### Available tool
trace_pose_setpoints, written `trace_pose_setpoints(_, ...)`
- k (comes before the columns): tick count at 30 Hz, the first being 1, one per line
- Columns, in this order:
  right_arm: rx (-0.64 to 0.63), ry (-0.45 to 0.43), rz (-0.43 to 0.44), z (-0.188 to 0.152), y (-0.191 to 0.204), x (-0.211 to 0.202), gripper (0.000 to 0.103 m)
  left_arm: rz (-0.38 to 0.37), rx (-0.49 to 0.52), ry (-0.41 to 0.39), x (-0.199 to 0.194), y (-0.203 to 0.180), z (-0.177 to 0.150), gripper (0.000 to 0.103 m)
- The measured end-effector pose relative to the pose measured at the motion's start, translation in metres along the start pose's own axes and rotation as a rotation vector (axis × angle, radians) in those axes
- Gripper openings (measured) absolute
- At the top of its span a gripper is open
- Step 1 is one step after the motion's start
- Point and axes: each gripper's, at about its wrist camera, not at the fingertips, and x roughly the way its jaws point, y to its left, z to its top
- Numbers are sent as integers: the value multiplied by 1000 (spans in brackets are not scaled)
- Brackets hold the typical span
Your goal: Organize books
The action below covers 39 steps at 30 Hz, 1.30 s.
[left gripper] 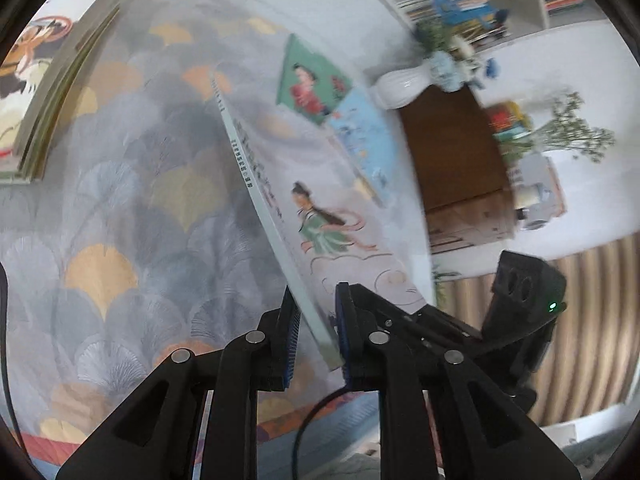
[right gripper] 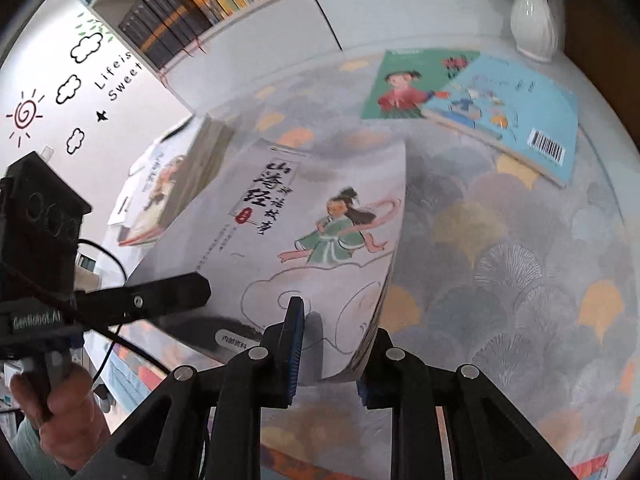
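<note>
The left tool (left gripper: pixel 316 332) is clenched on the near spine corner of a pale book (left gripper: pixel 320 216), its blue pads pressed on either side of the thin edge. The right tool (right gripper: pixel 328 356) grips the same book (right gripper: pixel 320 224) at the bottom edge of its cover, near the page side, one pad flat on the cover and the other under the pages. The book is tilted and held up off the bench (right gripper: pixel 500 264) between the two tools; its cover shows a figure in a green robe above a cloud outline. In the right wrist view a hand (right gripper: pixel 60 412) holds the handle of the left tool at the lower left. Behind the book, a stack of books (right gripper: pixel 176 184) lies on the bench to the left. Farther back, a green book (right gripper: pixel 408 84) lies flat with a blue book (right gripper: pixel 512 112) overlapping its right edge. A white vase (right gripper: pixel 536 20) stands just beyond them, and a bookshelf (right gripper: pixel 192 4) lines the wall.
</note>
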Motion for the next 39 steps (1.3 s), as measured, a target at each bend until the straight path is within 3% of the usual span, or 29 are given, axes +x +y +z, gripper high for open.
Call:
trace_pose_setpoints(8,-93,-114,-91,17,51,-35,22,-89,57,-64,-51,-3,19,17)
trace_pose_setpoints(14,-138,-180,-33,47,109,-33,23,-101,25,-179,-118,30,35,18)
trace_pose_setpoints(20,-188,-133,58,70,178,26,23,-2,-54,-263,-172,97,43,18)
trace_pose_setpoints(25,-180,-72,63,80,223,89,25,44,-116,-243,-187,152,55,16)
trace_pose_setpoints(31,-79,43,78,99,232,134,25,-15,-256,-239,-189,204,70,16)
trace_pose_setpoints(39,-75,91,23,115,246,166,25,66,-282,-236,-190,224,80,16)
